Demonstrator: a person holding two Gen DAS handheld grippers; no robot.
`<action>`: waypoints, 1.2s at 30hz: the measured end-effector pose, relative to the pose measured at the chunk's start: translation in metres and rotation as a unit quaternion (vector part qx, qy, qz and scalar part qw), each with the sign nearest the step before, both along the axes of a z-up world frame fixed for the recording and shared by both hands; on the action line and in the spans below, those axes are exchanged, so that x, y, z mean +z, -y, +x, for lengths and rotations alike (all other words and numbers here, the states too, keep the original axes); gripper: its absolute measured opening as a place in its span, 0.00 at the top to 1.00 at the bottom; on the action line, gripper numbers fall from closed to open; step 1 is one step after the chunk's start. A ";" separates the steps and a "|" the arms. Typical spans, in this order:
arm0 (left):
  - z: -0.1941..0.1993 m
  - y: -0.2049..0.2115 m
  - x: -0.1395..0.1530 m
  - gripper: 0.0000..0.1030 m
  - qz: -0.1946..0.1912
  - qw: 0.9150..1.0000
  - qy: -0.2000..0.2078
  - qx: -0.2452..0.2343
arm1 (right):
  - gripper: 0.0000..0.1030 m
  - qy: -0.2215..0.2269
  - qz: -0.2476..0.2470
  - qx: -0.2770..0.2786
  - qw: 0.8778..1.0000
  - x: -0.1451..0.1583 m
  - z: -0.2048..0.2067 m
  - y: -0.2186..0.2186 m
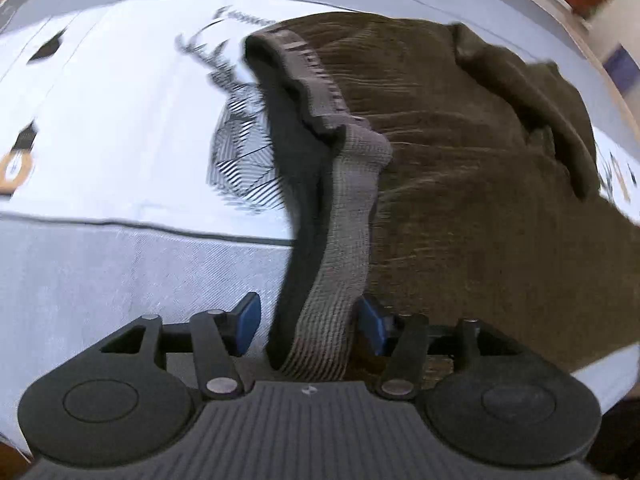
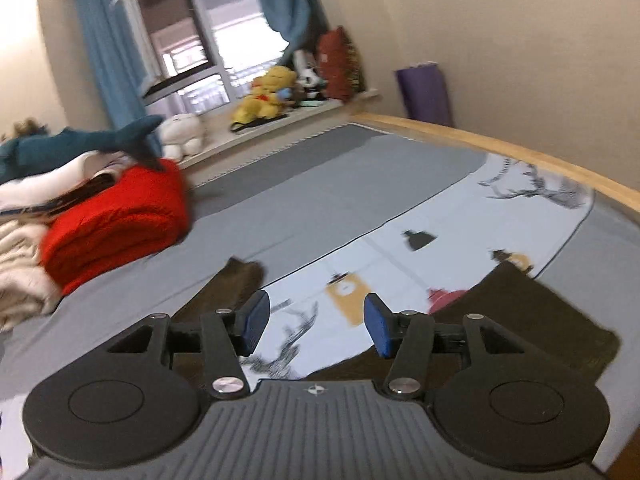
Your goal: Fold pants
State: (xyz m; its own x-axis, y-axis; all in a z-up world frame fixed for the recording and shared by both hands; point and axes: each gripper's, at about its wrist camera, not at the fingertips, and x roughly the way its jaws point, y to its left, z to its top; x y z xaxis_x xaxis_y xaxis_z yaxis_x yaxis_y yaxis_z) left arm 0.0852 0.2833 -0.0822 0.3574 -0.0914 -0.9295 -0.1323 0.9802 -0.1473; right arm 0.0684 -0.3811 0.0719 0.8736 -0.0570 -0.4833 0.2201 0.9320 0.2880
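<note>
Pants (image 1: 480, 168) waistband between left gripper (image 1: 310, 326) pads; contact unclear.

The bed (image 2: 320, 200) carries a grey sheet bordered by a wooden frame (image 2: 520, 152). A pale printed cover (image 1: 120, 120), with deer and small motifs, lies flat on the sheet. The brown pants (image 1: 480, 180) lie directly on this cover, at 3 o'clock in the left wrist view, their grey waistband (image 1: 344, 240) running toward 6 o'clock. A folded red blanket (image 2: 116, 220) and pale folded cloths (image 2: 20, 264) rest on the sheet at 9 o'clock in the right wrist view.
</note>
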 end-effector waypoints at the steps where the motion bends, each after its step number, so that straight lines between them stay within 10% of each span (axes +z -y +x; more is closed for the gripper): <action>1: 0.003 0.005 0.000 0.32 0.004 1.000 0.005 -0.011 | 0.48 -0.019 0.002 0.002 1.000 -0.007 0.002 -0.007; 4: 0.003 0.013 -0.004 0.31 0.020 0.999 0.010 -0.028 | 0.48 -0.039 0.053 -0.009 0.998 -0.016 0.012 -0.019; 8: 0.009 0.020 -0.011 0.35 0.030 0.999 -0.002 -0.036 | 0.48 -0.060 -0.004 0.027 0.998 -0.023 0.024 -0.047; 16: -0.003 0.010 -0.004 0.77 0.027 0.998 0.024 -0.044 | 0.48 -0.067 -0.041 0.050 0.996 -0.027 0.021 -0.058; 25: -0.036 -0.010 0.006 0.78 0.046 0.999 0.011 -0.017 | 0.48 -0.089 0.004 0.029 0.996 -0.039 0.029 -0.053; 29: -0.036 -0.014 0.012 0.64 0.043 0.999 0.005 0.005 | 0.48 -0.089 -0.021 0.053 0.994 -0.039 0.029 -0.066; 36: -0.034 0.012 0.059 0.59 0.041 0.989 0.144 -0.020 | 0.48 -0.094 -0.053 0.077 0.991 -0.038 0.028 -0.073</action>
State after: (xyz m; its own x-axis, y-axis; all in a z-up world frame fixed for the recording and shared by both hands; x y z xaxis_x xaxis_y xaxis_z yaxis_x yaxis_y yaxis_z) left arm 0.0511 0.2708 -0.0237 0.6055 -0.0382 -0.7949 -0.0582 0.9940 -0.0921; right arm 0.0961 -0.3086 0.0339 0.7704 0.0111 -0.6374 0.1127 0.9817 0.1532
